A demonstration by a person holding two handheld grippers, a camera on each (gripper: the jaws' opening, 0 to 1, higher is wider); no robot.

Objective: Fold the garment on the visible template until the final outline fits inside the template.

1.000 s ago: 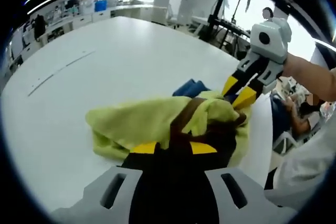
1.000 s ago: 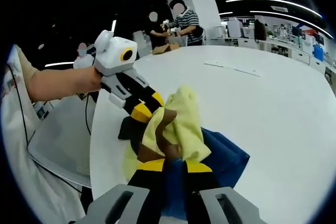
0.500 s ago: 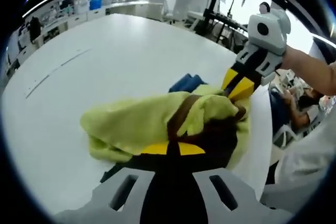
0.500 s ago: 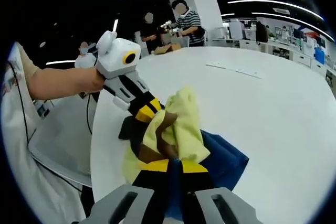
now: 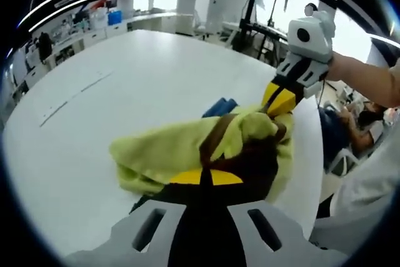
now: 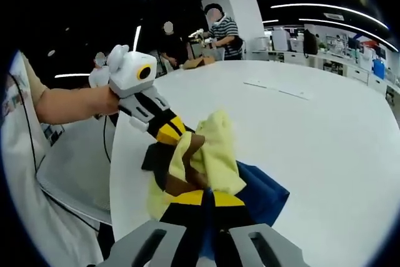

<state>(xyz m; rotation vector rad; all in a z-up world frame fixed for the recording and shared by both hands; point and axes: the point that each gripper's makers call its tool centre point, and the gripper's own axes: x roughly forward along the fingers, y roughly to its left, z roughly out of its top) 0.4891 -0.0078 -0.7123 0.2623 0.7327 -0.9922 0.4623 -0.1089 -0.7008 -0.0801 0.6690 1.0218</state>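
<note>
Both the left gripper (image 5: 206,177) and right gripper (image 6: 206,197) pinch the bunched yellow garment (image 5: 181,148) near the worktop (image 5: 119,92) edge at frame right, bare worktop upper left; right gripper view shows blue cloth (image 6: 265,195) underneath.

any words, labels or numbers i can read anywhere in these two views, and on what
None can be read.
Yellow-green garment, with brown trim: no print shows.
Blue cloth under it: plain.
White table: thin marks, no letters.
Left gripper and right gripper: no lettering shows.
Back shelves: too small and blurred.
</note>
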